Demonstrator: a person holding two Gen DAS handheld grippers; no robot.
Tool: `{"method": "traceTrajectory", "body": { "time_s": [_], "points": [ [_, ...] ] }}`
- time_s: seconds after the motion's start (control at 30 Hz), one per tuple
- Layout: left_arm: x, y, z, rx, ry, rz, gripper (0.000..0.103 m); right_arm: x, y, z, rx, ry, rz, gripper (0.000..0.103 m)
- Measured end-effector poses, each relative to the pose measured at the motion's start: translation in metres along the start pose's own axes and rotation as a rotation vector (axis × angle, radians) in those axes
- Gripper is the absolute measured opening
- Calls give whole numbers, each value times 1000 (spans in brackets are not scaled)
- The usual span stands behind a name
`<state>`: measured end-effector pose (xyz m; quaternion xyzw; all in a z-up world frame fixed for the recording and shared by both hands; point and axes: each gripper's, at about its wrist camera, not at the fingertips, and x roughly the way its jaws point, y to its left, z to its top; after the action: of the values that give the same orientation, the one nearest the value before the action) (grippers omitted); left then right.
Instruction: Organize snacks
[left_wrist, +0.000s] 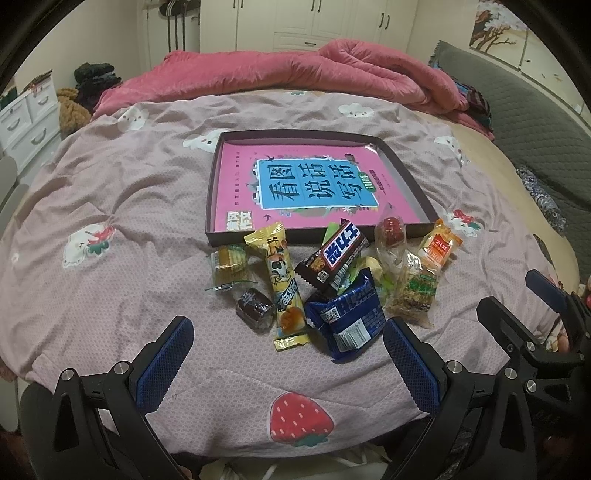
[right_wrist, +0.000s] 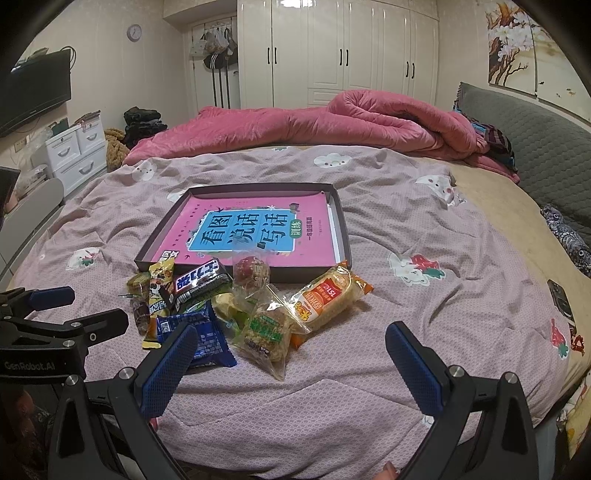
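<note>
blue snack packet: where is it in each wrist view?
Left wrist: blue snack packet sits low centre, nearest piece of the pile, just ahead of the open left gripper.
Right wrist: same packet is lower left, partly behind a finger of the open right gripper.
Shared landmark: the dark tray with the pink book, behind the pile in both.

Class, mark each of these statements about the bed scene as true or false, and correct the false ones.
1. Both grippers are open and hold nothing. True: left gripper, right gripper.
2. The snacks already lie inside the shallow box. False: they lie in a pile on the quilt, in front of the box.
3. A pink book lies in the box. True.
4. The Snickers bar is at the left end of the pile. False: it sits near the middle, on top of other packets.
</note>
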<state>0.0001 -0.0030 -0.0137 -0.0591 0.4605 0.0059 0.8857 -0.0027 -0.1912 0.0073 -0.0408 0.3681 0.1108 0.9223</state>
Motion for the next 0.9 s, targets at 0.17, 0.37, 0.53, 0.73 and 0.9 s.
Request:
{"method": "traceTrajectory", "body": {
  "time_s": [0.17,0.37,0.53,0.73,0.9],
  "points": [
    [4,4,0,-17,16,7,102,1,1,-1,-1,5,2,103],
    [6,11,1,-38,22,7,102,6,4,-1,-2,22,11,103],
    [7,12,1,-42,29,5,102,9,5,1,-4,31,20,103],
    [11,26,3,-80,40,9,102,13,5,2,1,39,30,103],
    [18,36,2,-115,58,11,102,17,5,4,0,43,42,103]
  ]
}}
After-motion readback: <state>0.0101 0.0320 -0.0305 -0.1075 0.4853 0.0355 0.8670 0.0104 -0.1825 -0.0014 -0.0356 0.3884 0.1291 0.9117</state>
